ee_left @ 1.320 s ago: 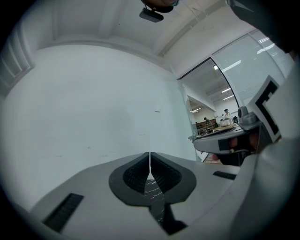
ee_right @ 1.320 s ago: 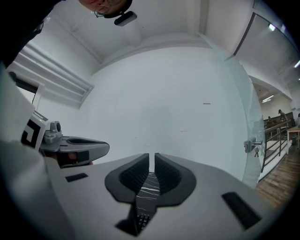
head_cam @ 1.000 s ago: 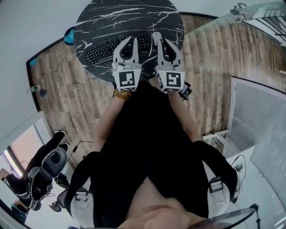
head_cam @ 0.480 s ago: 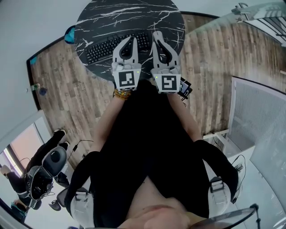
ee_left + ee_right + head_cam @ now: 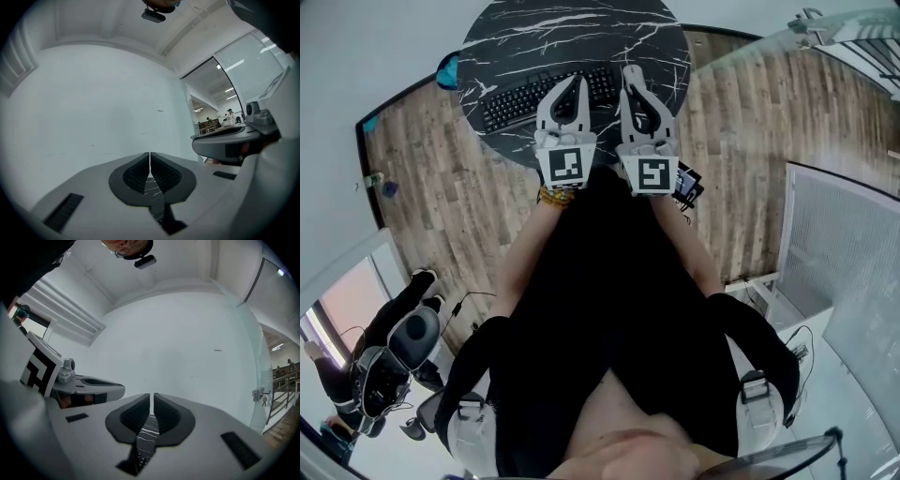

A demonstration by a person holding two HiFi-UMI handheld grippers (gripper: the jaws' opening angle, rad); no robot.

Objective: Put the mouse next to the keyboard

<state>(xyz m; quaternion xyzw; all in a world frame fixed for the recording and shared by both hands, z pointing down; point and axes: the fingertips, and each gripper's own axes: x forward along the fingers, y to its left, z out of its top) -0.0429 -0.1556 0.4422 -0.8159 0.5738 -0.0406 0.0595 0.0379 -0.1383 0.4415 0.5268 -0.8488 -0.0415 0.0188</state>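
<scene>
While the left gripper (image 5: 576, 86) and right gripper (image 5: 630, 75) had jaws closed, empty, the keyboard (image 5: 516, 101) lay crosswise before them; no mouse showed.

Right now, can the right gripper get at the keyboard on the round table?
Probably yes. The right gripper is above the right end of the keyboard on the black marble table, with nothing between them. Its jaws are shut and empty, so to grip it they must open first.
</scene>
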